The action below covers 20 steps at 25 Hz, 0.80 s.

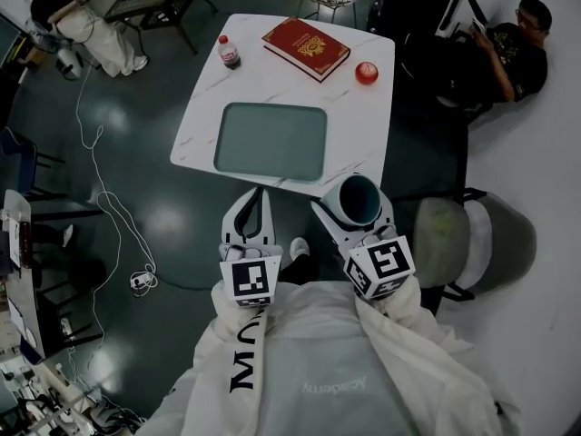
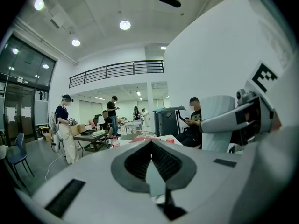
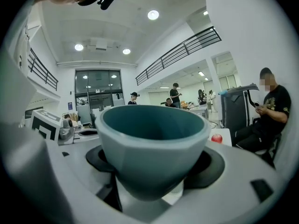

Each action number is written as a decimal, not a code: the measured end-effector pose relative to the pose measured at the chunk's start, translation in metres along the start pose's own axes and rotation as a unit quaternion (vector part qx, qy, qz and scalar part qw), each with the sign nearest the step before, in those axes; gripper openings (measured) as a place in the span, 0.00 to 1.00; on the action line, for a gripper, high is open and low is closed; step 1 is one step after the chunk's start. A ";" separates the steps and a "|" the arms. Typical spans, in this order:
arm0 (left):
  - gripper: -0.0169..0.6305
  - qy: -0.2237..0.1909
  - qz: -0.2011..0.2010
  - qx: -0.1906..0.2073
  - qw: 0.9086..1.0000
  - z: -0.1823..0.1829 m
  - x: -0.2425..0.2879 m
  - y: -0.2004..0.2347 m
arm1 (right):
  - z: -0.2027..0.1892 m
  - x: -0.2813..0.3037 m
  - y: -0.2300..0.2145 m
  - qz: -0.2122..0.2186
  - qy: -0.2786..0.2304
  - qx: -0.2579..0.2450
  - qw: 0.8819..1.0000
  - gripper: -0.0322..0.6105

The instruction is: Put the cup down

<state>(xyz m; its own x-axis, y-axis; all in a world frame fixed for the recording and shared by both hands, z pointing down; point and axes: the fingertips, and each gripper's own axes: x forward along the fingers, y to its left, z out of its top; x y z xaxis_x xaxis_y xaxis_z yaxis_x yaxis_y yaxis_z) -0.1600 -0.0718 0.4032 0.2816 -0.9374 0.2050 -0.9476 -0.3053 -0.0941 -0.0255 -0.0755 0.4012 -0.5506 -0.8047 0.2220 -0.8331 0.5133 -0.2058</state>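
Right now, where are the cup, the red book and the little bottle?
cup [image 1: 356, 198]: head view, its teal inside.
red book [image 1: 306, 47]: head view, middle of cover.
little bottle [image 1: 229, 54]: head view, its body under the cap.

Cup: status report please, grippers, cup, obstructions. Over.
Right gripper shut on cup; left gripper shut, empty. Cup upright, by table's near edge. Tray ahead bare; nothing in the way.
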 end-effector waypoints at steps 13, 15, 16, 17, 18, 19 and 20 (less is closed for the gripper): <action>0.04 0.005 -0.002 -0.021 1.000 -0.010 0.029 0.043 | 0.001 0.042 0.000 -0.020 0.017 -0.005 1.000 0.66; 0.04 0.006 -0.003 -0.022 1.000 -0.012 0.030 0.044 | -0.002 0.043 -0.002 -0.023 0.021 -0.004 1.000 0.66; 0.04 0.006 -0.004 -0.022 1.000 -0.012 0.031 0.044 | -0.003 0.044 -0.003 -0.024 0.022 -0.004 0.999 0.66; 0.04 0.006 -0.003 -0.023 1.000 -0.013 0.031 0.045 | -0.003 0.045 -0.003 -0.024 0.022 -0.004 0.999 0.66; 0.04 0.006 -0.002 -0.023 1.000 -0.013 0.032 0.047 | -0.002 0.046 -0.004 -0.025 0.021 -0.005 0.999 0.66; 0.04 0.006 0.000 -0.023 1.000 -0.012 0.033 0.048 | -0.001 0.048 -0.005 -0.025 0.020 -0.004 0.999 0.66; 0.04 0.006 0.001 -0.022 1.000 -0.012 0.034 0.049 | 0.000 0.049 -0.006 -0.026 0.019 -0.004 0.999 0.66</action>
<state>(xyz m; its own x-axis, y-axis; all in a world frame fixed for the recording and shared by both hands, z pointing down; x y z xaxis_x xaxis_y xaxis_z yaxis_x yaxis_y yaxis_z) -0.1990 -0.1170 0.4173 0.2784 -0.9358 0.2161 -0.9540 -0.2956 -0.0509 -0.0473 -0.1188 0.4130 -0.5082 -0.8186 0.2677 -0.8608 0.4736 -0.1861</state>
